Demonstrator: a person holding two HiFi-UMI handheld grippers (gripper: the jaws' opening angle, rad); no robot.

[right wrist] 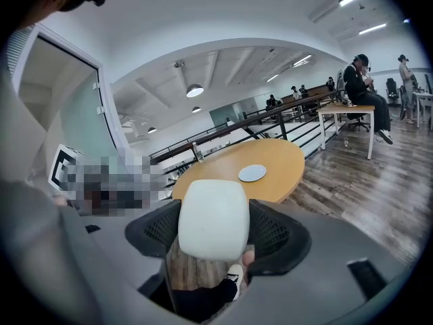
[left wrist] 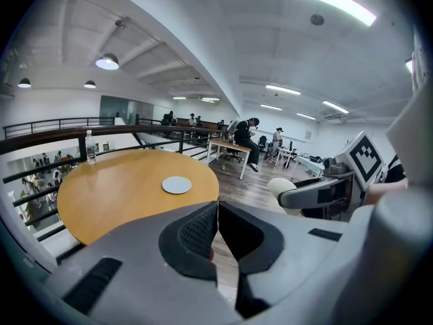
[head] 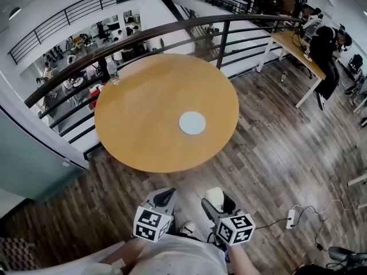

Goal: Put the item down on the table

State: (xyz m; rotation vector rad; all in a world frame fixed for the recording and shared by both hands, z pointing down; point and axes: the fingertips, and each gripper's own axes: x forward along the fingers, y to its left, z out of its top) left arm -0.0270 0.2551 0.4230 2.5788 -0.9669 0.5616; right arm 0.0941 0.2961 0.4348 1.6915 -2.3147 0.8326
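Two grippers hang short of the round table (head: pixel 143 113): the left gripper (head: pixel 165 198) has its jaws pressed together, empty; the right gripper (head: pixel 218 202) clamps a white rounded item (right wrist: pixel 212 219) above the floor (head: pixel 275 153). Letting go before it is over the tabletop would likely drop it there.

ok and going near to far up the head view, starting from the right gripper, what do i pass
white item in the right gripper → round wooden table → white disc → water bottle at the table's far edge → dark railing
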